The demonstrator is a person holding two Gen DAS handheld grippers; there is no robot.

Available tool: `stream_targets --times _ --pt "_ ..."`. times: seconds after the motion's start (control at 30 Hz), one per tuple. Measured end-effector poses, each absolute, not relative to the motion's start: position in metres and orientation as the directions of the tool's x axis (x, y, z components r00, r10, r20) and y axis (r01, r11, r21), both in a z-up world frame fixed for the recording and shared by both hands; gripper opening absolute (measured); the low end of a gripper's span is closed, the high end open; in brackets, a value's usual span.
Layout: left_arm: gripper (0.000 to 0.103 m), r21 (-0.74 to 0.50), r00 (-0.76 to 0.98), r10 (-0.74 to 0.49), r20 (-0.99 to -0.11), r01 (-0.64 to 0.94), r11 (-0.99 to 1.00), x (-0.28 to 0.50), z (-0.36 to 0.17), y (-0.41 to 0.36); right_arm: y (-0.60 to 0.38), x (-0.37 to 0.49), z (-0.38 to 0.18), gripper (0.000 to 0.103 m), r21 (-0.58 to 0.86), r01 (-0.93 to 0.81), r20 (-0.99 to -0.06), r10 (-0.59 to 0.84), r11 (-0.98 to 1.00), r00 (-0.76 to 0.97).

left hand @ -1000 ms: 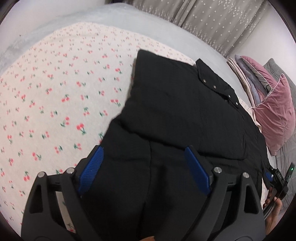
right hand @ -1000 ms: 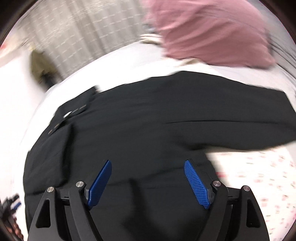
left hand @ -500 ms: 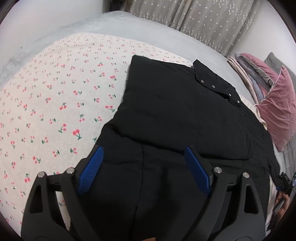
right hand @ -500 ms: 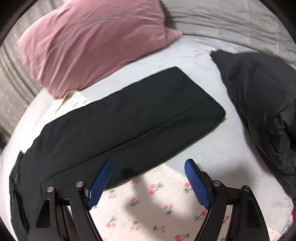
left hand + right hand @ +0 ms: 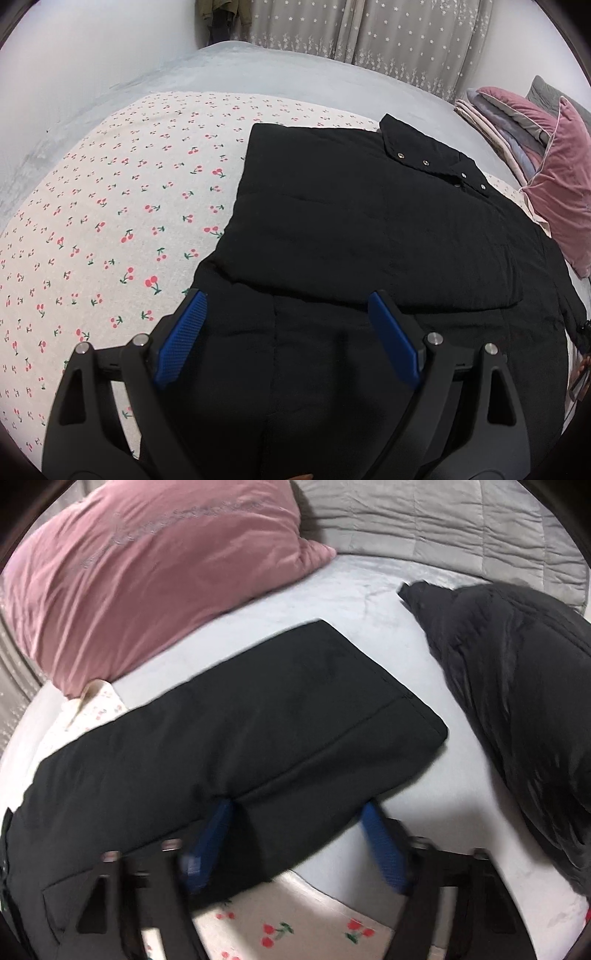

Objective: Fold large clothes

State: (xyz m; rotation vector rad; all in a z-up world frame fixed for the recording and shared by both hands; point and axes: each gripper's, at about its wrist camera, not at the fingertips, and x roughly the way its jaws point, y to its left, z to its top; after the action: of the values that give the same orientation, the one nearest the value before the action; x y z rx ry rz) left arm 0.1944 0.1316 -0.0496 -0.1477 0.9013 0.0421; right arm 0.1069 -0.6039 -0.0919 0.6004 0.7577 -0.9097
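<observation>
A large black padded jacket [image 5: 369, 236] lies flat on the cherry-print sheet [image 5: 110, 221], one side folded over its body, its snap collar [image 5: 428, 158] at the far end. My left gripper [image 5: 288, 328] is open and empty, hovering over the jacket's lower part. In the right wrist view the jacket's black sleeve [image 5: 258, 738] stretches out toward the right. My right gripper [image 5: 295, 834] is open with the sleeve's near edge between its blue fingers [image 5: 380, 845]; the view is motion-blurred.
A pink pillow [image 5: 147, 572] lies behind the sleeve, also in the left wrist view [image 5: 561, 192] beside folded blankets [image 5: 498, 118]. A dark grey garment [image 5: 524, 709] is heaped at right. A grey quilt [image 5: 443, 524] and curtains [image 5: 369, 33] lie behind.
My right gripper has swung from the jacket body to the outstretched sleeve and moved in onto its near edge. My left gripper has drawn back and up a little.
</observation>
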Motion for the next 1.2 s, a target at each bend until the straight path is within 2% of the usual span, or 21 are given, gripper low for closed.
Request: stream_targets --times 0.07,0.1,0.17,0.5,0.63,0.8,1.03,1.2 --pt "0.089 -0.107 0.619 -0.026 -0.785 -0.094 0.990 0.194 -0.049 0.130 -0.602 0.110 -0.087 0.025 0.110 0.864 -0.782 -0.493 0.491 0.380" --pt "0.089 -0.109 0.620 -0.029 -0.784 -0.091 0.990 0.193 -0.049 0.129 -0.601 0.110 -0.084 0.016 0.096 0.865 -0.777 -0.505 0.493 0.375" --pt "0.089 -0.112 0.624 -0.034 -0.781 -0.086 0.990 0.192 -0.047 0.128 -0.599 0.108 -0.076 0.010 0.098 0.860 -0.762 -0.518 0.501 0.389" --pt "0.089 -0.128 0.643 -0.039 -0.765 -0.092 0.988 0.186 -0.037 0.127 -0.529 0.130 0.013 0.006 -0.009 0.731 -0.584 -0.596 0.683 0.550" --pt "0.089 -0.123 0.653 -0.036 -0.757 -0.088 0.989 0.185 -0.033 0.127 -0.472 0.152 0.041 0.006 -0.077 0.636 -0.524 -0.574 0.768 0.629" --pt "0.089 -0.145 0.649 -0.047 -0.760 -0.098 0.985 0.186 -0.033 0.132 -0.393 0.178 0.058 0.006 -0.110 0.492 -0.486 -0.479 0.864 0.731" --pt "0.089 -0.154 0.650 -0.050 -0.759 -0.104 0.983 0.188 -0.032 0.135 -0.274 0.205 0.044 0.006 -0.132 0.228 -0.517 -0.263 0.965 0.814" --pt "0.089 -0.160 0.644 -0.062 -0.762 -0.095 0.983 0.188 -0.033 0.134 -0.198 0.217 0.000 0.006 -0.134 -0.006 -0.607 -0.078 0.991 0.791"
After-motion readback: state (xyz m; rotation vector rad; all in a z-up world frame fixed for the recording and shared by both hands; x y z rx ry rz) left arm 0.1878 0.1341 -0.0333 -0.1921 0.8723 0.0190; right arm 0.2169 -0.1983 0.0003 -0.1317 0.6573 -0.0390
